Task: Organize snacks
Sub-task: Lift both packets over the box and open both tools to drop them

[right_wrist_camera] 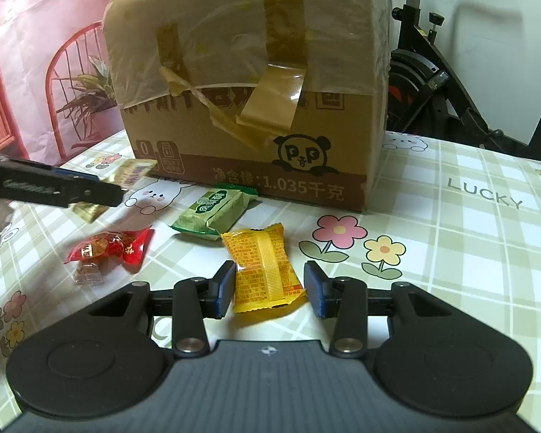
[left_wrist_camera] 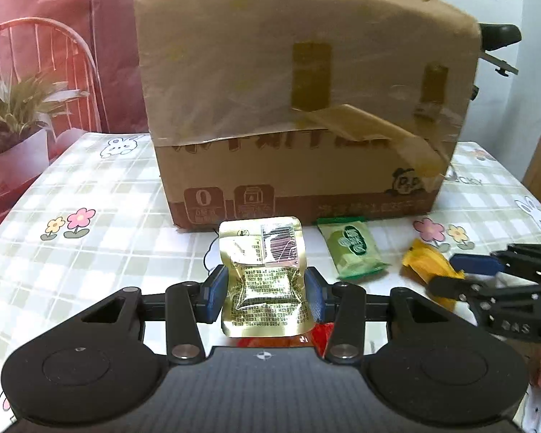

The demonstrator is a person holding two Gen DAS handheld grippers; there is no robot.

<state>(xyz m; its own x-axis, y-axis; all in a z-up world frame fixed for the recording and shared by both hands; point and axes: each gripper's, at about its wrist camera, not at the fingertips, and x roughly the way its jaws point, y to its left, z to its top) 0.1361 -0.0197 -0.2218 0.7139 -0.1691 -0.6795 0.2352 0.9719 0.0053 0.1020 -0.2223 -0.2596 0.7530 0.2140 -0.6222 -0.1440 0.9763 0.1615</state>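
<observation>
The left gripper (left_wrist_camera: 265, 287) is clenched on a gold packet (left_wrist_camera: 265, 274), held at frame centre before the box (left_wrist_camera: 299, 108). The right gripper (right_wrist_camera: 268, 287) is released, its pads flanking a yellow packet (right_wrist_camera: 265, 270) lying on the worktop (right_wrist_camera: 469, 252). A green packet (right_wrist_camera: 212, 213) lies just above it, a red one (right_wrist_camera: 108, 249) at left.
</observation>
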